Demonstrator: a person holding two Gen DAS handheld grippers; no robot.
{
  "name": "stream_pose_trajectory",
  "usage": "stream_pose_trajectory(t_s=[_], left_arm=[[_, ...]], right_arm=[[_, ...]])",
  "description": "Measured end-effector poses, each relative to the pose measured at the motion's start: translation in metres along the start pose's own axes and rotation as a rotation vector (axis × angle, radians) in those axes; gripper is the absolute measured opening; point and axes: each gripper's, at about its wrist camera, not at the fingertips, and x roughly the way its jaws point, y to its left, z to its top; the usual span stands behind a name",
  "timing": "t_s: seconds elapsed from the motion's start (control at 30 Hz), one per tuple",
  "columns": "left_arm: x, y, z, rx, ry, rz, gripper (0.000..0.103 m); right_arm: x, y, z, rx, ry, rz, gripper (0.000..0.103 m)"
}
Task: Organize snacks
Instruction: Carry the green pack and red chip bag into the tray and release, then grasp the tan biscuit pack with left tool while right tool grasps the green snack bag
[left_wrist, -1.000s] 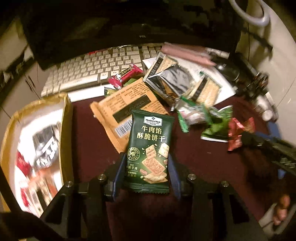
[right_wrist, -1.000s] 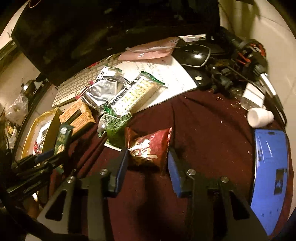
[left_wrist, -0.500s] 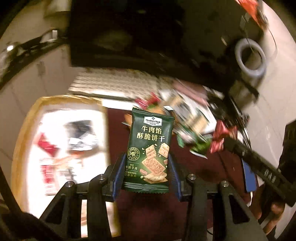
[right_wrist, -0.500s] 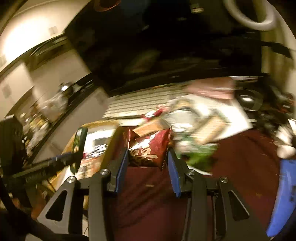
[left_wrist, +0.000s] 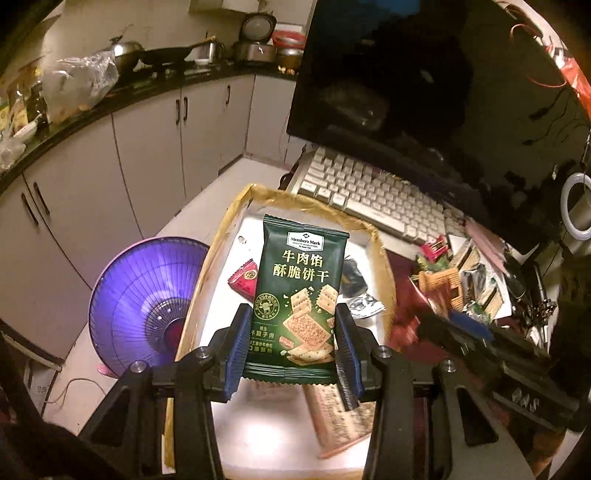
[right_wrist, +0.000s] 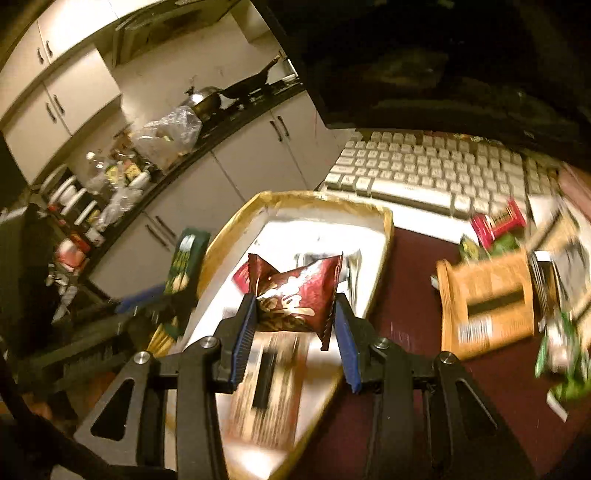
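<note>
Sitting on the desk: a gold-rimmed box, its white floor showing, beside the keyboard
Left gripper: is clamping the green cracker packet upright, hanging over the box
Right gripper: is pinching the dark red snack pouch above the box floor
Orange packet: is lying on the maroon cloth, right of the box

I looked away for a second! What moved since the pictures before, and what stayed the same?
Both grippers lifted off the dark red table and swung left, over the gold-rimmed box. The left gripper still pinches the green cracker packet, and the right gripper still pinches the red snack packet. Nothing was let go. The other snacks stayed piled by the keyboard.
</note>
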Motion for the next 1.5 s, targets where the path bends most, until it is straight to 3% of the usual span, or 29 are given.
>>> stream_pose_trajectory(t_s=[0.2, 0.33, 0.43, 0.5, 0.6, 0.63, 0.7, 0.8, 0.97, 1.13, 1.27, 1.37, 1.43, 1.5], left_arm=[[0.025, 0.005, 0.019, 0.004, 0.053, 0.028, 0.044], [0.047, 0.007, 0.029, 0.038, 0.101, 0.079, 0.045], [0.063, 0.012, 0.027, 0.017, 0.16, 0.086, 0.045], [0.068, 0.017, 0.024, 0.007, 0.19, 0.057, 0.046], [0.057, 0.022, 0.021, -0.029, 0.145, 0.007, 0.049], [0.044, 0.028, 0.02, -0.062, 0.088, -0.031, 0.061], [0.026, 0.038, 0.017, -0.125, 0.009, -0.048, 0.075], [0.01, 0.041, 0.006, -0.146, -0.018, -0.041, 0.075], [-0.014, 0.011, -0.017, -0.052, -0.04, -0.076, 0.075], [-0.026, -0.054, -0.039, 0.128, -0.034, -0.144, 0.075], [-0.024, -0.097, -0.048, 0.252, -0.012, -0.155, 0.075], [-0.021, -0.116, -0.054, 0.274, 0.016, -0.203, 0.075], [-0.018, -0.126, -0.057, 0.28, 0.032, -0.213, 0.075], [-0.016, -0.134, -0.058, 0.285, 0.04, -0.212, 0.075]], right_arm=[[0.051, -0.011, 0.04, 0.031, 0.048, -0.069, 0.043], [0.078, -0.02, 0.046, 0.05, 0.09, -0.109, 0.044], [0.089, -0.031, 0.043, 0.104, 0.116, -0.108, 0.049], [0.088, -0.033, 0.041, 0.119, 0.123, -0.105, 0.058], [0.061, -0.029, 0.034, 0.133, 0.032, -0.091, 0.075], [0.049, -0.026, 0.029, 0.146, -0.002, -0.074, 0.078], [0.036, -0.019, 0.02, 0.142, -0.027, -0.026, 0.08], [0.019, -0.008, 0.0, 0.095, -0.013, -0.005, 0.08], [-0.029, -0.024, -0.038, 0.12, -0.039, -0.032, 0.08], [-0.081, -0.066, -0.065, 0.197, -0.095, -0.05, 0.08], [-0.114, -0.111, -0.082, 0.305, -0.123, -0.142, 0.08], [-0.13, -0.143, -0.094, 0.388, -0.135, -0.229, 0.071], [-0.133, -0.162, -0.099, 0.441, -0.139, -0.236, 0.066], [-0.131, -0.176, -0.101, 0.487, -0.12, -0.245, 0.054]])
